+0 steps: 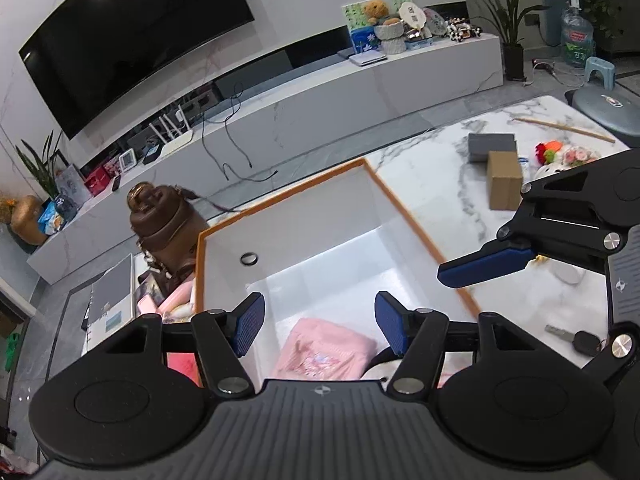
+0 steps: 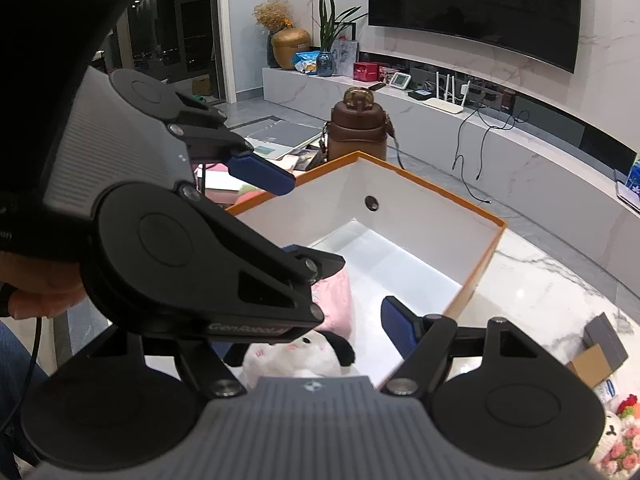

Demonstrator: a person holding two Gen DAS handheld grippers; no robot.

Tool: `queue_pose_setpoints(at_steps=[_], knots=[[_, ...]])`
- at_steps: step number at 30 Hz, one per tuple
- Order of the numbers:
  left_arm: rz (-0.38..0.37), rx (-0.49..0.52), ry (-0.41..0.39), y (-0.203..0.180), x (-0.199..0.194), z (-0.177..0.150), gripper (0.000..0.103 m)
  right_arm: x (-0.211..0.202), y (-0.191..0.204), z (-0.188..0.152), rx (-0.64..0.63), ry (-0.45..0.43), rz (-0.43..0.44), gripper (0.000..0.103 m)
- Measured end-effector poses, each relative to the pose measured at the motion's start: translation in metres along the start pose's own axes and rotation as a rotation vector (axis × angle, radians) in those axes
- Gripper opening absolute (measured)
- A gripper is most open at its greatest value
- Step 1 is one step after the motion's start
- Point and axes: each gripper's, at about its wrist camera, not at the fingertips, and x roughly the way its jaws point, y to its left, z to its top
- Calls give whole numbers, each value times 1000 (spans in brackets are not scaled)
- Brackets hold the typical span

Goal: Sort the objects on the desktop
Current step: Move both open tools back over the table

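both grippers hang spread and empty over the orange-rimmed box [image 1: 372, 176]: left gripper [image 1: 320, 326] above a pink cloth [image 1: 324, 354], right gripper [image 2: 308, 334] above a plush toy [image 2: 296, 356] beside it

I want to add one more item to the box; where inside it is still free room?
The far half of the orange-rimmed box floor is bare. The near end is crowded with the pink cloth and the plush toy.

White marble table [image 1: 432, 176]: orange-rimmed box [image 1: 408, 216], cardboard box [image 1: 505, 180], grey box [image 1: 491, 147], key [image 1: 576, 338].
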Motion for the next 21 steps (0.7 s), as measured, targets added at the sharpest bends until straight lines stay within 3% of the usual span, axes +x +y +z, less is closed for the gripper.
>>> queue_pose_setpoints(at_steps=[6, 21], knots=[[-22, 5, -33, -16, -5, 14, 71, -18, -12, -5, 14, -13, -36, 75], [-171, 48, -106, -81, -13, 42, 71, -74, -49, -34, 52, -14, -128, 75]])
